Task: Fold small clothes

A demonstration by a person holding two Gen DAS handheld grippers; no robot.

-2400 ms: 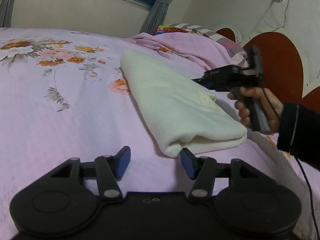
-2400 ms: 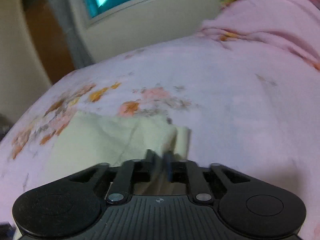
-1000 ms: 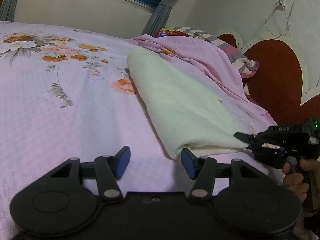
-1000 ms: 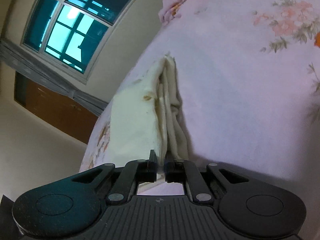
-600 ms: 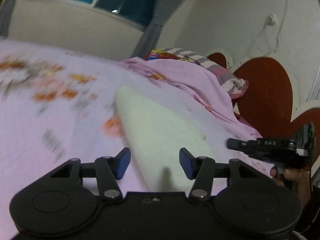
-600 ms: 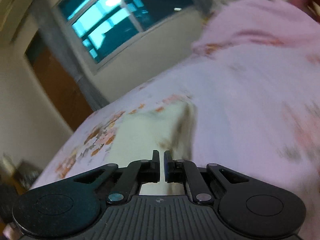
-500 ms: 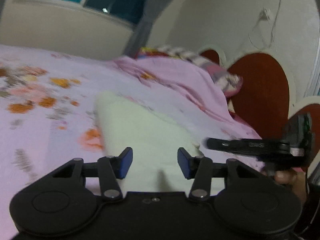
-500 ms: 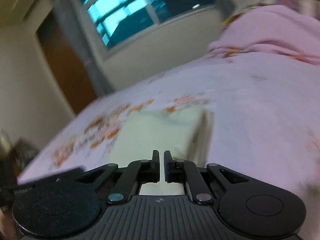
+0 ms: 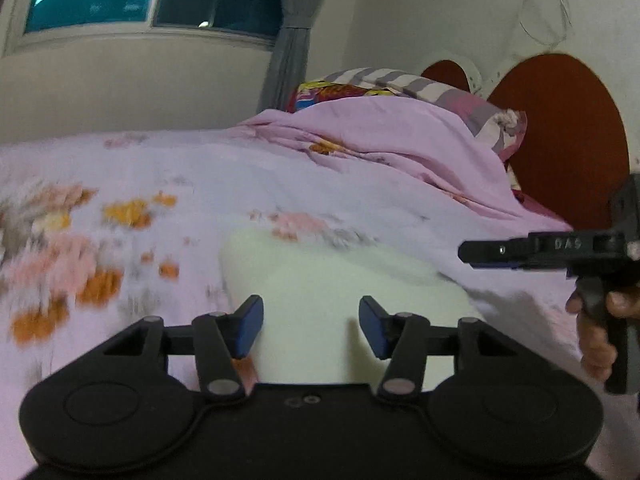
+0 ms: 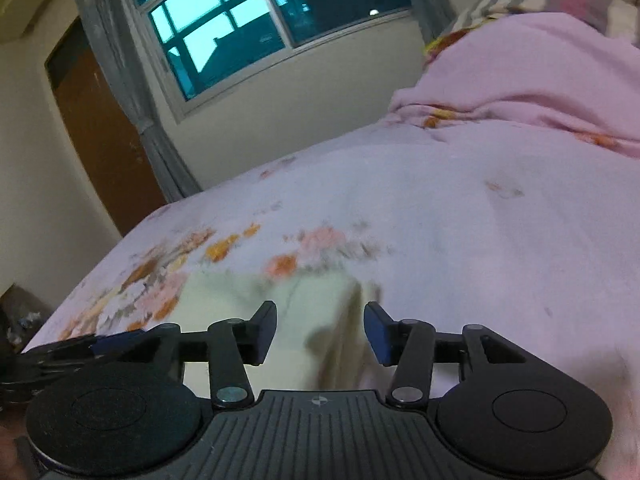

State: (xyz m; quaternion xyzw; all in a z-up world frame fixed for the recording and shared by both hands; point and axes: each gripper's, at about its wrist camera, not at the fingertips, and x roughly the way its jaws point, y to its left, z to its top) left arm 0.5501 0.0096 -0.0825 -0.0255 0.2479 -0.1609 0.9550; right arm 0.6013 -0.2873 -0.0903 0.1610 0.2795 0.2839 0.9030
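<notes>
My right gripper (image 10: 320,330) has just released the cream cloth (image 10: 288,312); its jaws were opening. My left gripper (image 9: 311,326) is released too, above the folded cloth on the bed (image 9: 200,184).

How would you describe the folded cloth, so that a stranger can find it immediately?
Start at the large bed with the pink flowered sheet. The folded cloth lies flat on it, nearest the camera, just beyond the orange and pink flower print. It is plain cream, without pattern, unlike the bedding around it.
</notes>
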